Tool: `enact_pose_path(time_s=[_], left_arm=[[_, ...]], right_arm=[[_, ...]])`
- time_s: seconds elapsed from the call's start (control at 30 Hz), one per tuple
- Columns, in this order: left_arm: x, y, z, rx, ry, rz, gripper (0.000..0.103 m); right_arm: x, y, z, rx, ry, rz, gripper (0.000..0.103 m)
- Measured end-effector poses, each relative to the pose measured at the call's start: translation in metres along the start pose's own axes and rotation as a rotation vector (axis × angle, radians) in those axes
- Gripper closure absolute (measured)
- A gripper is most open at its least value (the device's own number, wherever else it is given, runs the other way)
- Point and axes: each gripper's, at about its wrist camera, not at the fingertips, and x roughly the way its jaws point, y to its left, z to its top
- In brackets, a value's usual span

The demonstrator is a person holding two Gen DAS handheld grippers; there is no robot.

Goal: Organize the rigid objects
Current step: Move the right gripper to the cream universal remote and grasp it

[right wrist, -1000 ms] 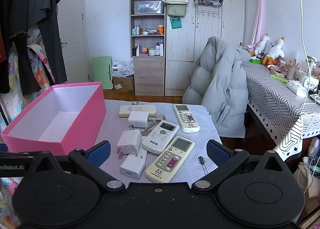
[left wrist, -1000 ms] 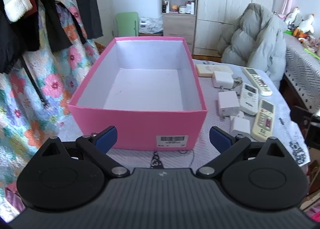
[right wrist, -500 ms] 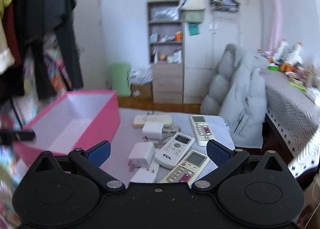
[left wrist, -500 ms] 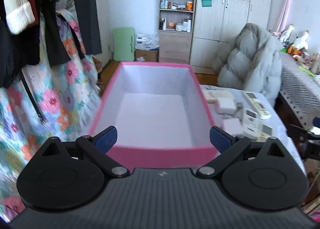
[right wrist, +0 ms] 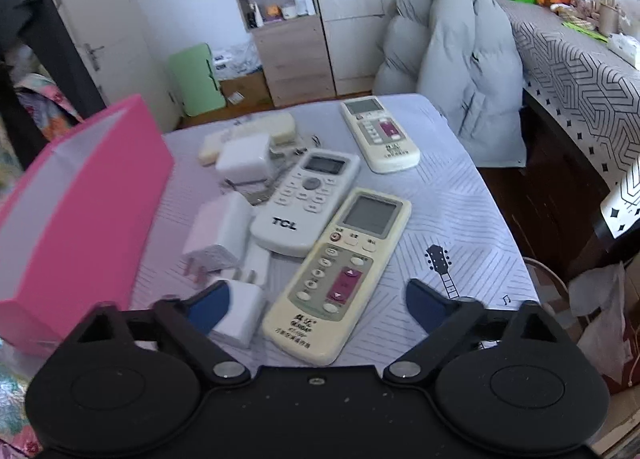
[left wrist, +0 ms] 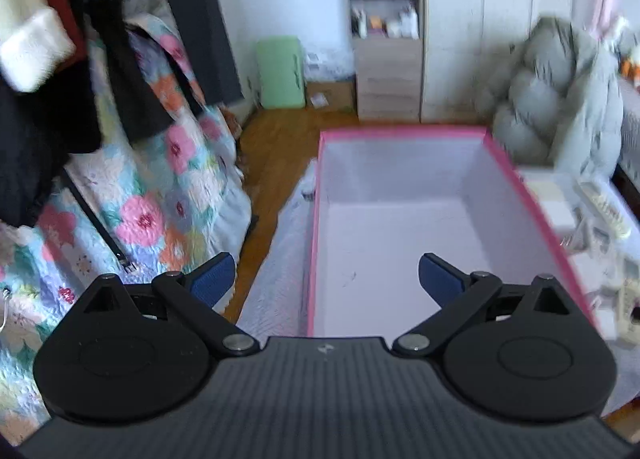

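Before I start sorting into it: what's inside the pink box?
Nothing: the pink box shows only its bare white floor; its nearest strip is hidden behind the left gripper.

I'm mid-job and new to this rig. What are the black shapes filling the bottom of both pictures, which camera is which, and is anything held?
The black shapes are two handheld grippers that a person carries, one in each hand; there is no robot arm. Each has a camera looking out along its two blue-tipped fingers. The left view shows the left gripper open over the pink box, which looks empty. The right view shows the right gripper above the cream remote; its jaws are closing, but the pads grip nothing yet. Also on the cloth-covered table: the white TCL remote, a third remote, a flat cream-coloured device and several white chargers. Nothing is held by either.
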Motion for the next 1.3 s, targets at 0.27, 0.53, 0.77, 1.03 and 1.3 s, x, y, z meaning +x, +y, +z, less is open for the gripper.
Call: enact_pose_path(time_s=[0.27,0.53,0.77,1.03,1.3], left_arm=[[0.059,0.015,0.011,0.018,0.062,0.081,0.015],[0.092,0.01,0.01,0.083,0.119,0.085,0.051],[0.098,0.006,0.011,0.117,0.095,0.001,0.081],[0.093,-0.006,0.01,0.226,0.044,0.004,0.092],[0.101,0.001,0.026,0.194,0.105,-0.001,0.086]], right_arm=[[0.016,-0.003,0.009,0.044,0.026,-0.037,0.018],[0.04,0.003,0.016,0.035,0.07,-0.113,0.028],[0.051,0.008,0.019,-0.103,0.041,-0.172,0.028],[0.034,-0.017,0.018,-0.137,0.024,-0.115,0.039],[0.051,-0.017,0.028,-0.109,0.084,-0.146,0.028]])
